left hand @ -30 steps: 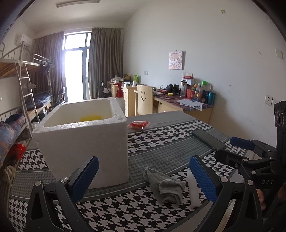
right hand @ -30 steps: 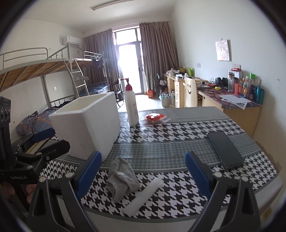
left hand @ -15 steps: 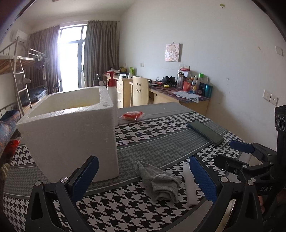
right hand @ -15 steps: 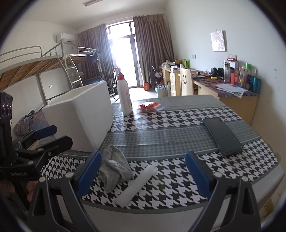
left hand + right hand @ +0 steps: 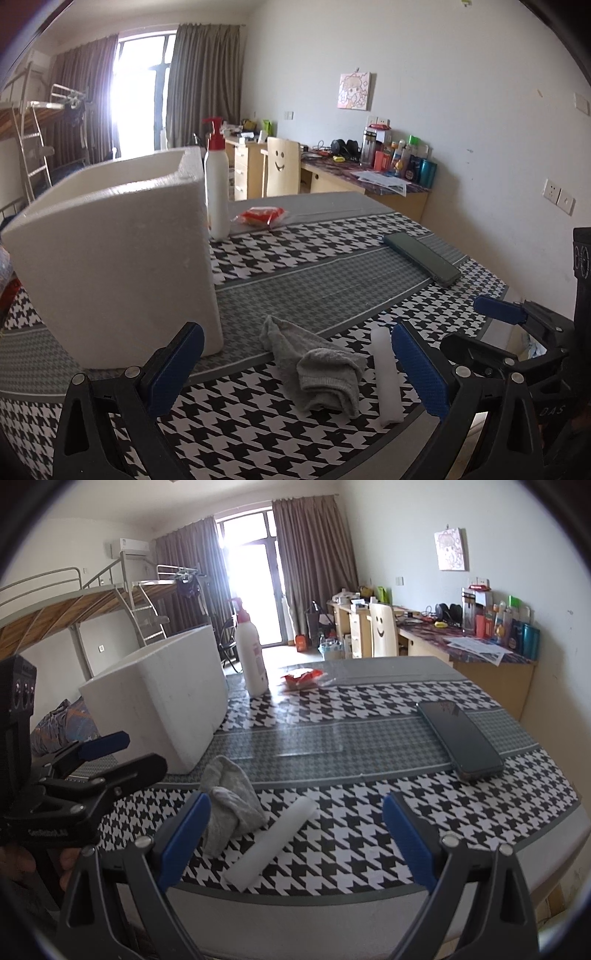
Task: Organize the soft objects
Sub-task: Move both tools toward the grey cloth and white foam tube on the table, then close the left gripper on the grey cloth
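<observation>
A crumpled grey cloth (image 5: 317, 365) (image 5: 231, 805) lies on the houndstooth table near its front edge. A white foam roll (image 5: 386, 376) (image 5: 271, 843) lies just right of it. A white foam box (image 5: 114, 258) (image 5: 159, 698) stands to the left, its top open. My left gripper (image 5: 299, 373) is open and empty, low over the cloth. My right gripper (image 5: 295, 843) is open and empty, just before the table edge, with the foam roll between its fingers in view.
A white pump bottle (image 5: 216, 184) (image 5: 251, 657) stands behind the box. A red snack packet (image 5: 262, 216) (image 5: 303, 677) lies beside it. A dark phone (image 5: 421, 256) (image 5: 460, 738) lies at the right. The table edge (image 5: 369, 897) runs close in front.
Both grippers have dropped lower and moved nearer the cloth and roll. The left view has swung right, so the box's inside no longer shows and the pump bottle appears.
</observation>
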Demonstrator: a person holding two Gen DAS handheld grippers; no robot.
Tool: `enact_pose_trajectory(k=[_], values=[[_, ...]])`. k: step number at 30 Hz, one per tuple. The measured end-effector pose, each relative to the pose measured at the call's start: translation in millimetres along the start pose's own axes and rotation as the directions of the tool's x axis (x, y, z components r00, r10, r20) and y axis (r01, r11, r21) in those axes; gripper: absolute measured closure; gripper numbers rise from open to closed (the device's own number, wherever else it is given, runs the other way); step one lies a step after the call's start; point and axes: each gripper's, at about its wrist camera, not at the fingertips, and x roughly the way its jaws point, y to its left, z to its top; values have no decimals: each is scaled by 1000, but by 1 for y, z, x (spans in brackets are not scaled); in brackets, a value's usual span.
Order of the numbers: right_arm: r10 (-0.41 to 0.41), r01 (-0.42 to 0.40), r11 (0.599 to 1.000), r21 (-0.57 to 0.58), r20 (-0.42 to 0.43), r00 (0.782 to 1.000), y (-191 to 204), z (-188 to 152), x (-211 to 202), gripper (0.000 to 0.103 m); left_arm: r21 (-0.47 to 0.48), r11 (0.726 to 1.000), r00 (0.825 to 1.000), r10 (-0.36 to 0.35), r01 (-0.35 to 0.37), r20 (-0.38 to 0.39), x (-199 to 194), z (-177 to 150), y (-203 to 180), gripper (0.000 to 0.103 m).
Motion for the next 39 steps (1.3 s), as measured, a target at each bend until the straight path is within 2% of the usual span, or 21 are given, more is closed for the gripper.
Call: enact_pose_trajectory(k=[12,17,24,32,39], values=[[2,-1,1000,11,-41,999,-2,-10,6,7,-14,1000,994,1,-2,-107,32,-10,-2,1],[0,1,1000,14,-44,999,-2,-11,6,7,-21,1000,992,8,-11,-129,39,-11,-2,1],[8,-7,1000,11,-55,998,-3,-10,9,7,-10,1000,983,2,-4,-185,54,-17,-4,2],[8,-7,1000,26,-60,998,-9,-12,12,7,13,1000,966,-8,12,-259,72,-23,-8,18],[13,-11,999,42,-67,998,-13,-14,16,7,7,1000,958,-25,29,-285,81,-25,-8,24]])
